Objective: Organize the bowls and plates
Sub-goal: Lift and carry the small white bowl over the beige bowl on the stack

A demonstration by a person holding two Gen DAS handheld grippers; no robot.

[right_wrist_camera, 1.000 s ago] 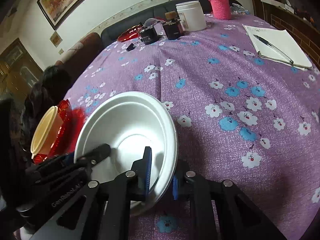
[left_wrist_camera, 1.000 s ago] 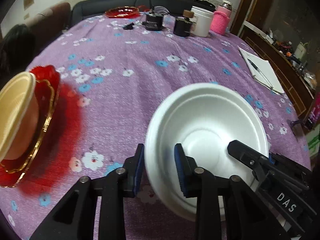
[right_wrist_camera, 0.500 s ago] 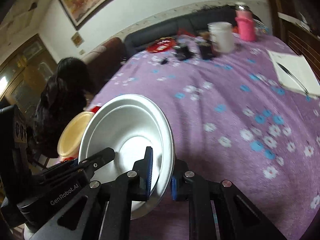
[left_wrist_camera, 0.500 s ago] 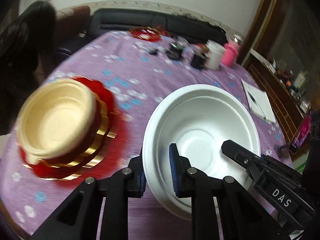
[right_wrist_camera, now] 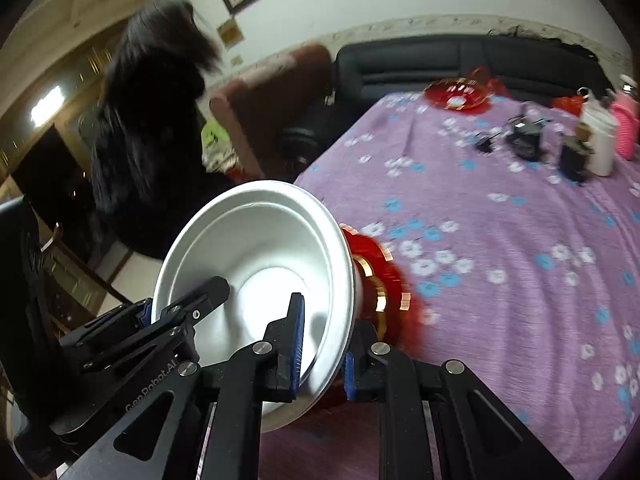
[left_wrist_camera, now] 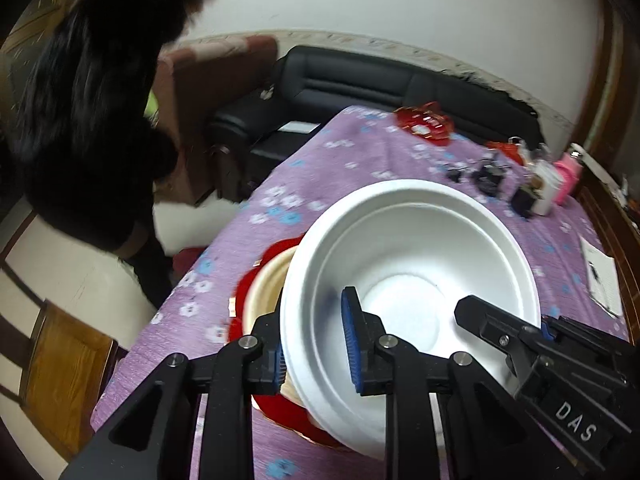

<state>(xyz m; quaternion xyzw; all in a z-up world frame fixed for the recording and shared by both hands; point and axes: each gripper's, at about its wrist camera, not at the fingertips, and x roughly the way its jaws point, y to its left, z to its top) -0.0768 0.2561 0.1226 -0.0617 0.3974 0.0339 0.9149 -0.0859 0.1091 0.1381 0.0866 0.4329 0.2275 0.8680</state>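
Observation:
Both grippers hold one white foam bowl (left_wrist_camera: 412, 264) by its rim. My left gripper (left_wrist_camera: 316, 352) is shut on its left rim; my right gripper (right_wrist_camera: 322, 354) is shut on its right rim, and each shows in the other's view. The bowl (right_wrist_camera: 256, 248) hangs tilted just above a gold bowl (left_wrist_camera: 268, 284) that sits on a red gold-edged plate (left_wrist_camera: 244, 292) near the table's left edge. The white bowl hides most of that stack; only the plate's red and gold edge (right_wrist_camera: 380, 280) shows in the right wrist view.
The table has a purple flowered cloth (right_wrist_camera: 500, 240). A second red plate (right_wrist_camera: 456, 94), dark small items, a white jar (right_wrist_camera: 600, 140) and a pink bottle stand at the far end. A notepad (left_wrist_camera: 604, 280) lies right. A dark-haired person (left_wrist_camera: 88, 120) stands left, near a wooden chair (left_wrist_camera: 64, 376).
Both grippers have carried the white bowl left across the table, from beside the gold bowl and red plate to right over them. The person has come closer in view.

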